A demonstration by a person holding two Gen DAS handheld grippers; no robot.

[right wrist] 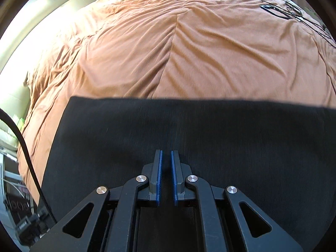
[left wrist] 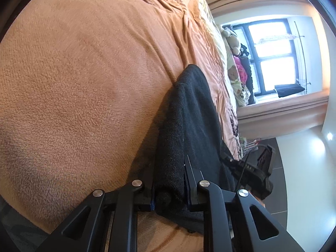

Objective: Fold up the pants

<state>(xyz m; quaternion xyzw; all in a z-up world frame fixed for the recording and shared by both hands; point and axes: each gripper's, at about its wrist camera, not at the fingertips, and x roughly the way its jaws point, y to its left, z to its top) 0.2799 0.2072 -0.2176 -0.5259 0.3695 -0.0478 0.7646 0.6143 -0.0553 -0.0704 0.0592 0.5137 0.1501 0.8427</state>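
The black pants (left wrist: 189, 115) lie on the orange blanket (left wrist: 84, 84) of a bed. In the left wrist view a thick fold of them runs away from me between the fingers of my left gripper (left wrist: 168, 172), which is shut on that fold. In the right wrist view the pants (right wrist: 210, 130) spread flat and wide, with a straight far edge across the blanket (right wrist: 189, 52). My right gripper (right wrist: 166, 152) hovers over the middle of the cloth, its blue pads almost together. I see no cloth pinched between them.
A window (left wrist: 273, 56) and stuffed toys (left wrist: 233, 42) stand beyond the bed's far side. Black gear (left wrist: 258, 168) sits on the dark floor by the bed. Thin black cables (right wrist: 279, 10) lie on the blanket's far right corner. A thick black cable (right wrist: 23, 147) hangs at the left.
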